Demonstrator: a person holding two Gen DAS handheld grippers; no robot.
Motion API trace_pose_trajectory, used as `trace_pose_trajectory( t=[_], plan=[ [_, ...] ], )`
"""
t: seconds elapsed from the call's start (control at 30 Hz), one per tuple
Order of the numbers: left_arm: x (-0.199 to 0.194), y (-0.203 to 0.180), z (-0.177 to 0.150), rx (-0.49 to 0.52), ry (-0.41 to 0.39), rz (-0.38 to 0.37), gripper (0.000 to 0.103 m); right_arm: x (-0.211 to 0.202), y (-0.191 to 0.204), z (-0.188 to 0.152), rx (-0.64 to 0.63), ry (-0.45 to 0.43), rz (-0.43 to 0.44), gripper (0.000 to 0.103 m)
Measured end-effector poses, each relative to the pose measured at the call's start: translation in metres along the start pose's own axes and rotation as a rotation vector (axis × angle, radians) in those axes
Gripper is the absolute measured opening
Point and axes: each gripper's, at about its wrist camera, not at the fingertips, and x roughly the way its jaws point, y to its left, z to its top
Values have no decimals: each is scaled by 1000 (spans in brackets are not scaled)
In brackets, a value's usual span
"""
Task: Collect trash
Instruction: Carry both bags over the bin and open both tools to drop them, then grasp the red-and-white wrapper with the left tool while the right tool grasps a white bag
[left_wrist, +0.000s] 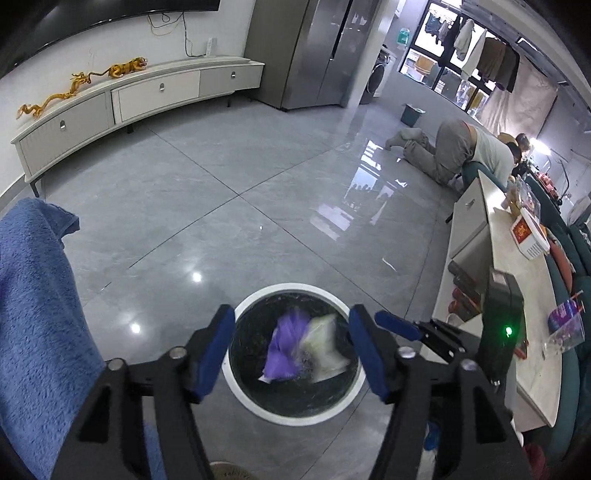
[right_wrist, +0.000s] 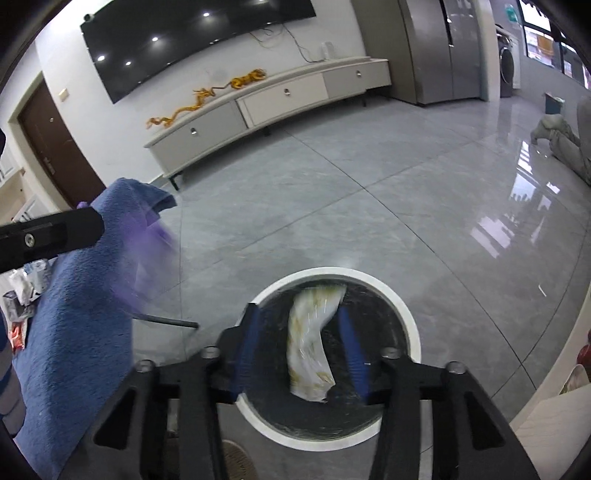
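A round bin with a white rim (left_wrist: 258, 400) and a dark liner stands on the floor below both grippers. My left gripper (left_wrist: 291, 317) is open above it. A purple wrapper (left_wrist: 284, 350) and a pale wrapper (left_wrist: 327, 349) show blurred between its jaws, against the bin's mouth, with no pad on them. My right gripper (right_wrist: 298, 314) is also open over the bin (right_wrist: 408, 314). A white and yellow wrapper (right_wrist: 312, 347) hangs loose and blurred between its fingers. The purple wrapper (right_wrist: 147, 254) is a blur beside the left gripper's black body (right_wrist: 48, 236).
A blue towel (left_wrist: 37, 295) hangs at the left, close to the bin. At the right a low table (left_wrist: 517, 295) holds boxes and packets. A person kneels on the floor (left_wrist: 461, 151) beyond it. A long TV cabinet (left_wrist: 129, 99) lines the far wall.
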Motion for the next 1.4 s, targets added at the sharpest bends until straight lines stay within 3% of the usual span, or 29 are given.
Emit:
trace_pose_trajectory(
  t=[0.13,0.27,0.63,0.77,1.1,1.4],
  plan=[
    [-6,8,-1,-10,-6,-5,63,-7,-3,-4,15,-1,-21,47],
    [-25,10,-12,10,-50,42,63,-19,0,-6,19,-15,-24,47],
    [-136,19,-52,6,-291,105,63,-92,38,-7,5,-139,10,51],
    [-191,27,-76,-7,-418,145,63,-128,69,-3,-40,-202,26,55],
    [-280,55,-138,-60,-442,209,63,-215,153,-8,-201,-343,102,58],
    [-363,105,-219,-189,-549,305,63,-284,223,-21,-340,-452,160,60]
  ],
)
